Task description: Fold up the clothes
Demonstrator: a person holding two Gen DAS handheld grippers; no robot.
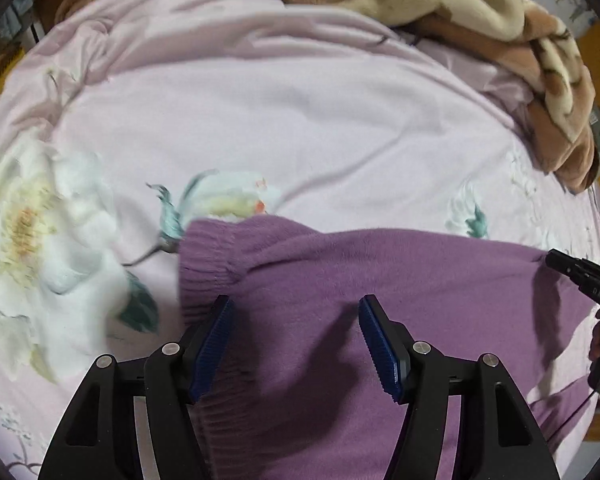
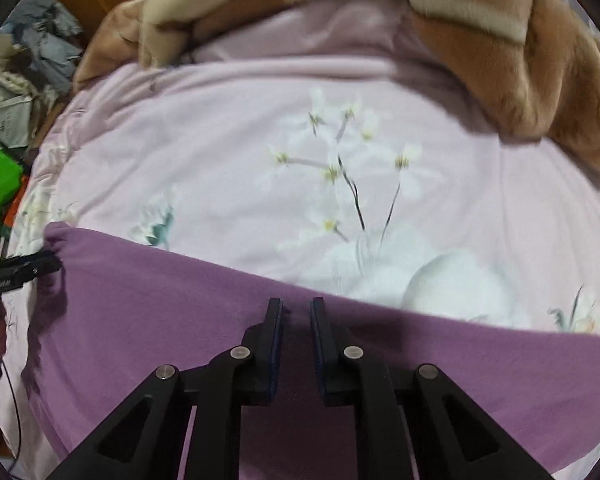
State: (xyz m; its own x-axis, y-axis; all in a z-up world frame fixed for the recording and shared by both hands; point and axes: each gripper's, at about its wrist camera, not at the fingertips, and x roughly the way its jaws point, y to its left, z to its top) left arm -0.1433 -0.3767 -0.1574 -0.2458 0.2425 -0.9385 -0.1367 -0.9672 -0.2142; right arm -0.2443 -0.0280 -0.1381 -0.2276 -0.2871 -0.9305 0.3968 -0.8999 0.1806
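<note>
The left gripper (image 1: 296, 312) stands spread above the ribbed hem of the purple sweater (image 1: 380, 300), pinching nothing. The right gripper (image 2: 296, 312) is narrowed to a small gap over the cloth; whether it pinches any, I cannot tell. The sweater lies across the floral bedsheet (image 1: 280, 120); folding appears barely begun.

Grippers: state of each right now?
Left gripper: open above the purple sweater, holding nothing.
Right gripper: jaws nearly together, small gap, nothing visibly pinched.

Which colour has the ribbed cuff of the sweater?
Purple; the ribbed cuff shows best in the left wrist view.
</note>
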